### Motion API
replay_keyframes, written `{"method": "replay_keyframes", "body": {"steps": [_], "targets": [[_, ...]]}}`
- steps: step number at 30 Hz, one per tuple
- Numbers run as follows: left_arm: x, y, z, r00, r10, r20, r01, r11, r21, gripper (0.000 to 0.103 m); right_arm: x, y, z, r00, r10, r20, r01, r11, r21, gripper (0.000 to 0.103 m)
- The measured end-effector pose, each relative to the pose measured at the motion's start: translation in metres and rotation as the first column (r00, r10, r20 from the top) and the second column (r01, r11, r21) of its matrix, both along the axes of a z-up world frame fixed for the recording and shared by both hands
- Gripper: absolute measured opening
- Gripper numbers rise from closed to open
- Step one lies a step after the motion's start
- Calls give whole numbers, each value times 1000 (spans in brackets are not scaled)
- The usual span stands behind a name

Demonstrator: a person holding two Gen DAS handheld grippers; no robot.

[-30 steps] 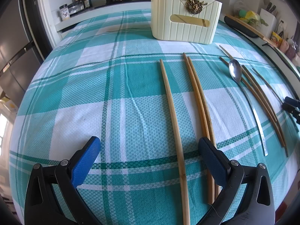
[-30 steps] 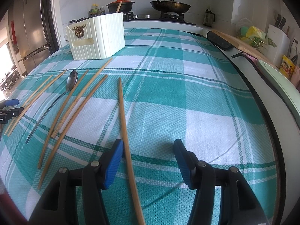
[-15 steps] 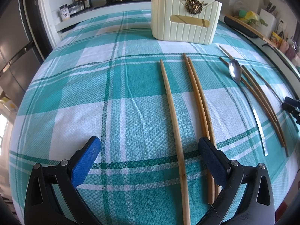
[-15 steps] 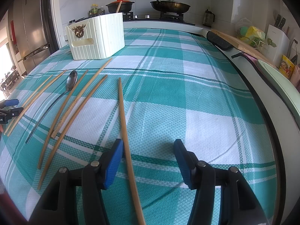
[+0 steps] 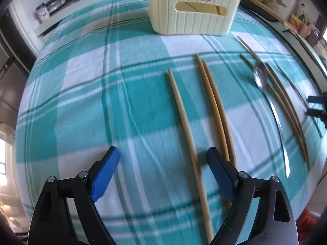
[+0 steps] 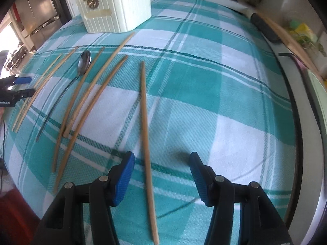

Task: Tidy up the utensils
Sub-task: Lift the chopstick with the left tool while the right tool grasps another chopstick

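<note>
Several wooden chopsticks and a metal spoon (image 5: 263, 81) lie on a teal plaid tablecloth (image 5: 81, 102). A cream ribbed utensil holder (image 5: 194, 8) stands at the far side; it also shows in the right wrist view (image 6: 116, 10). My left gripper (image 5: 163, 163) is open, low over the cloth, with a single chopstick (image 5: 184, 118) between its blue fingers. My right gripper (image 6: 161, 167) is open with another single chopstick (image 6: 145, 122) between its fingers. The spoon (image 6: 81, 65) and a pair of chopsticks (image 6: 96, 89) lie to its left.
A pair of chopsticks (image 5: 216, 106) lies right of my left gripper. The right gripper's tips (image 5: 316, 106) show at the left wrist view's right edge, the left gripper's tips (image 6: 18, 87) at the right wrist view's left edge. A counter (image 6: 290, 40) with kitchen items runs along the right.
Both grippers have moved forward and down towards the cloth. The holder and utensils look closer, and a single chopstick now sits further inside each open gripper.
</note>
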State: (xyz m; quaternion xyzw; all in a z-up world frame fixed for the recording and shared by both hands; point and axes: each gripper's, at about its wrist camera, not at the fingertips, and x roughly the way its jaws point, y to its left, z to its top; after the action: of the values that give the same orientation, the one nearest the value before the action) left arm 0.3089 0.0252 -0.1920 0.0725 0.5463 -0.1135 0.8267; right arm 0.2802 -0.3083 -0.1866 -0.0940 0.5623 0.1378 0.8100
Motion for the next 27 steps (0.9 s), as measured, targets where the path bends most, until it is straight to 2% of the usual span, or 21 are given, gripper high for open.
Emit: {"method": "replay_keyframes", "body": {"steps": [3,5,6,8,9,10,13,16,21,27], "targets": [[22,-7,3,1000,5,-18,-5,1000,-1,70,20,17,-1,1000,22,18,-22,999,-27,52],[29,-10,4,1000,16,-26,-16,1000,2,60,36,29,0,999,19,33,-19,1000,-20,42],[35,-13,5,999,21,-27,-22,1000,-3,51,42,34,0,999,18,42,-18,1000,-18,37],[38,-15,6,999,31,-23,-31,999,-16,37,57,41,1,998,-2,57,2,1000,5,17],[40,-16,6,999,38,-14,-38,999,-18,20,64,44,1,999,-13,49,11,1000,26,9],[41,-16,6,999,45,-7,-45,999,-25,7,69,47,1,999,-19,50,18,999,30,6],[39,-10,8,997,78,0,-77,995,-68,4,70,49,7,997,-44,65,41,998,48,6],[27,3,20,993,109,36,-103,986,-133,4,54,46,30,991,-61,120,49,993,104,6],[-2,24,66,980,134,147,-97,967,-235,4,9,41,88,969,-48,243,2,982,187,6],[-50,42,125,948,138,287,-41,946,-322,4,-26,35,147,930,-57,363,-43,964,261,6]]}}
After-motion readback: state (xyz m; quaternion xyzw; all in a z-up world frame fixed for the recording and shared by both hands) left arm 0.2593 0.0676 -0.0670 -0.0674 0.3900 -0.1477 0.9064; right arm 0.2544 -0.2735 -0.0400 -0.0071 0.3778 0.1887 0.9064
